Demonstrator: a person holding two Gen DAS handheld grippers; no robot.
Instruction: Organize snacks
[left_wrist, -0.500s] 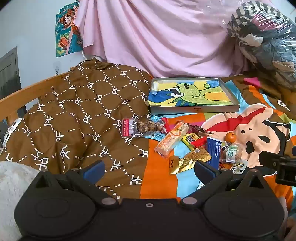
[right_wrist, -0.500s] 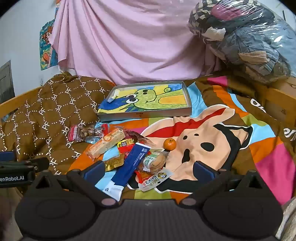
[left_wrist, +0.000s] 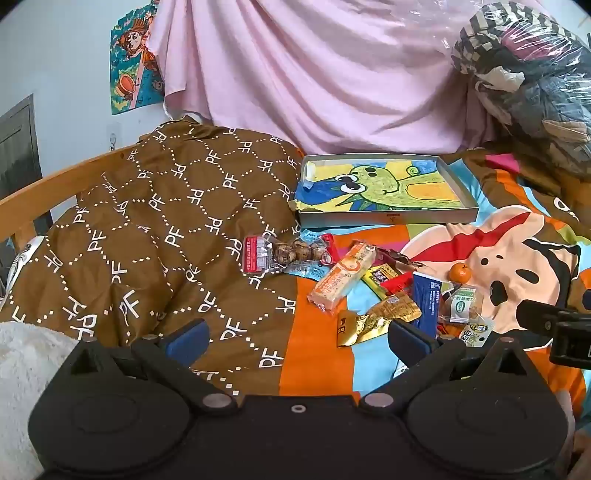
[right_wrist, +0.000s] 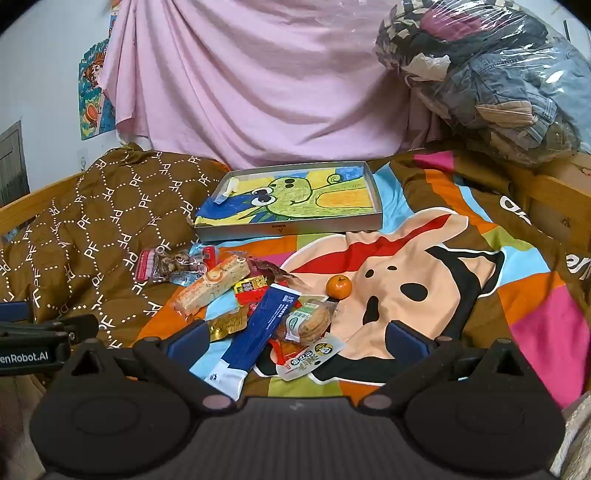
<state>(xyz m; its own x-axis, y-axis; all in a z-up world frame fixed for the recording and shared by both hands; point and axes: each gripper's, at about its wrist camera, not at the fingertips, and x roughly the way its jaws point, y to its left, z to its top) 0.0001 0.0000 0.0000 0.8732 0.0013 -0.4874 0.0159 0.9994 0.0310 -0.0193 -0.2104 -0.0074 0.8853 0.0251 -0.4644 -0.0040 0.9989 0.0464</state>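
Left wrist view: left tongs (left_wrist: 295, 338) stood wide apart and empty, short of the snacks (left_wrist: 364, 282) piled below the tray (left_wrist: 388, 219). Right wrist view: right tongs (right_wrist: 295, 338), likewise apart, hovered over overlapping packets; the loose orange (right_wrist: 338, 286) beside them might roll if nudged.

Quilt (left_wrist: 155, 221): brown, white dotted lattice with "PF" letters. Blanket (right_wrist: 443, 280): orange, pink, blue and brown blocks around a peach cartoon face. Shallow tray (right_wrist: 291, 230): grey rim, green cartoon creature on yellow and blue; mandarin (right_wrist: 338, 286): orange; long wrapper (right_wrist: 266, 325): dark blue.
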